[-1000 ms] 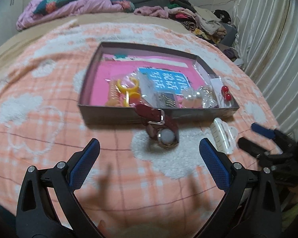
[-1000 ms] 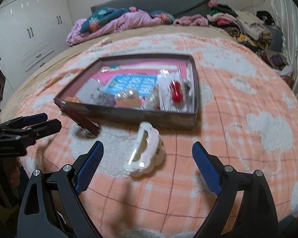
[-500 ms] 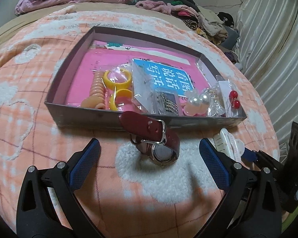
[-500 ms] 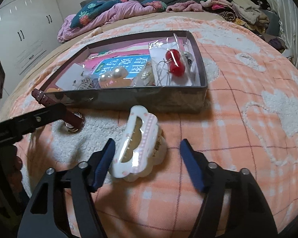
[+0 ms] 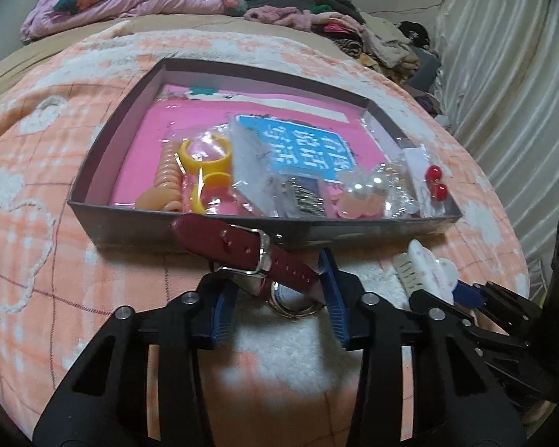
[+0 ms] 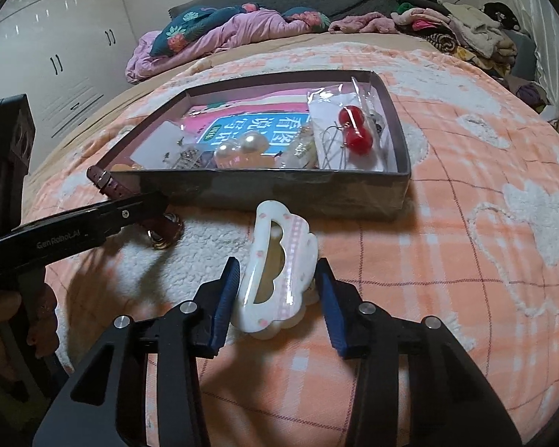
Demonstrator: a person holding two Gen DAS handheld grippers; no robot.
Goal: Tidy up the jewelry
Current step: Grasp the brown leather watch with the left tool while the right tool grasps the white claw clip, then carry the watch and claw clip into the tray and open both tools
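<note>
A dark red strap watch (image 5: 264,260) lies on the blanket against the front wall of a grey box (image 5: 138,227). My left gripper (image 5: 277,301) is closed around the watch, its blue pads touching both sides. A white cloud-shaped hair claw (image 6: 275,272) lies in front of the box. My right gripper (image 6: 277,298) is closed around the claw, pads against its sides. The box (image 6: 354,193) holds red bead earrings (image 6: 354,128), pearl earrings (image 6: 242,147), yellow rings (image 5: 205,156) and a blue card (image 5: 302,145). The claw also shows in the left wrist view (image 5: 428,268).
The box and items rest on an orange and white plaid blanket (image 6: 484,223) on a bed. Piled clothes (image 6: 447,26) lie at the head of the bed. A curtain (image 5: 510,74) hangs at the right, white wardrobes (image 6: 56,56) at the left.
Both grippers moved forward and closed: the left around the watch, the right around the hair claw. Both were wide open one second ago.
</note>
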